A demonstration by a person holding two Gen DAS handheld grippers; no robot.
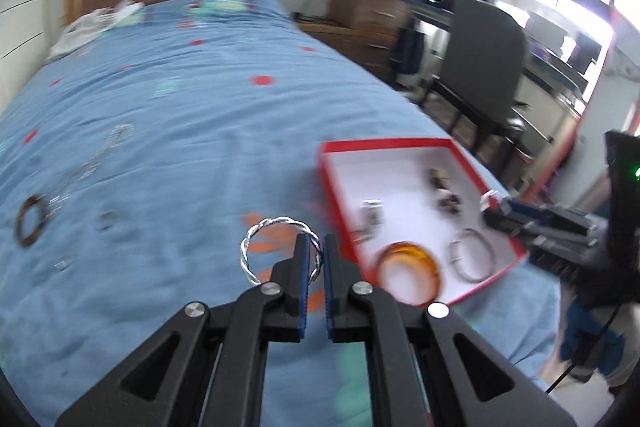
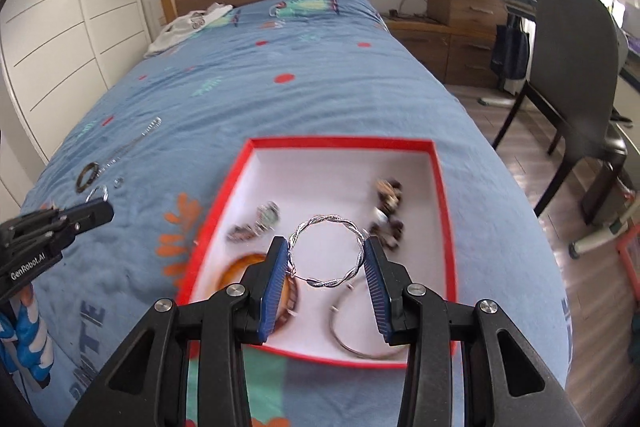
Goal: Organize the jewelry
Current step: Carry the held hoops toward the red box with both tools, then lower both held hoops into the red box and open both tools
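Black left gripper [image 1: 313,247], blue ribbed pads, silver screws (possibly blue-white glove).

Left tool [image 1: 316,259] is pinched nearly closed, right tool [image 2: 326,267] set partly apart, both angled downward.

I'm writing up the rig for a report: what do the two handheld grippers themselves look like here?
Both are alike. The left gripper and the right gripper are matte black angular plastic linkages with triangular cut-outs and round silver pivot pins. Each finger carries a blue ribbed pad. Seen from the right wrist camera, the left gripper's body bears white "GenRobot.AI" lettering. A blue and white glove shows below it.
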